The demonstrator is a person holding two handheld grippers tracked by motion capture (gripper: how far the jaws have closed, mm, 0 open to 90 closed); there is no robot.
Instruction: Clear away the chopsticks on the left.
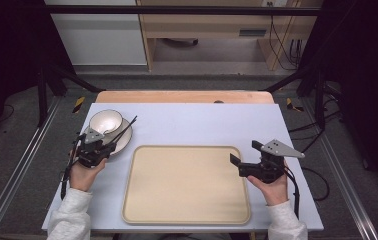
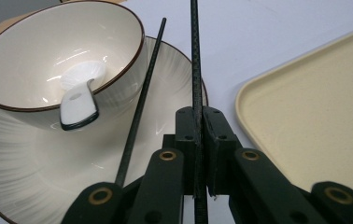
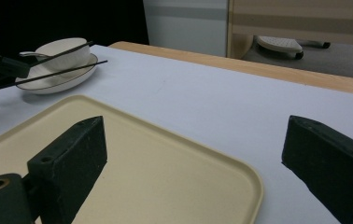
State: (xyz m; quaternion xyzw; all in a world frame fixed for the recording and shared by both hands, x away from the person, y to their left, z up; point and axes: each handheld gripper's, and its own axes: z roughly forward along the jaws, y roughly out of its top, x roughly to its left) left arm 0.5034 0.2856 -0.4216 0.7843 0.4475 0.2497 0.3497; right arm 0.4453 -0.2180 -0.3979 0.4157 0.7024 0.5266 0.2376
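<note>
My left gripper [image 2: 198, 114] is shut on a thin black chopstick [image 2: 195, 51] that sticks out ahead of the jaws, above a white ribbed plate [image 2: 34, 163]. A second black chopstick [image 2: 142, 88] slants across the plate just left of the jaws, and its near end is hidden under the gripper. On the plate stands a cream bowl [image 2: 53, 42] with a white spoon [image 2: 79, 95] in it. In the high view the left gripper [image 1: 108, 149] sits at the plate's [image 1: 123, 143] near edge. My right gripper [image 1: 244, 153] stands open at the right rim of the beige tray [image 1: 187, 182], nothing between its jaws.
The bare tray [image 3: 165, 182] lies in the middle of the pale blue table top [image 1: 192, 122]. The bowl [image 3: 65, 49] and plate stand at the far left. A wooden edge [image 1: 182, 96] runs along the table's back, and black frame posts flank both sides.
</note>
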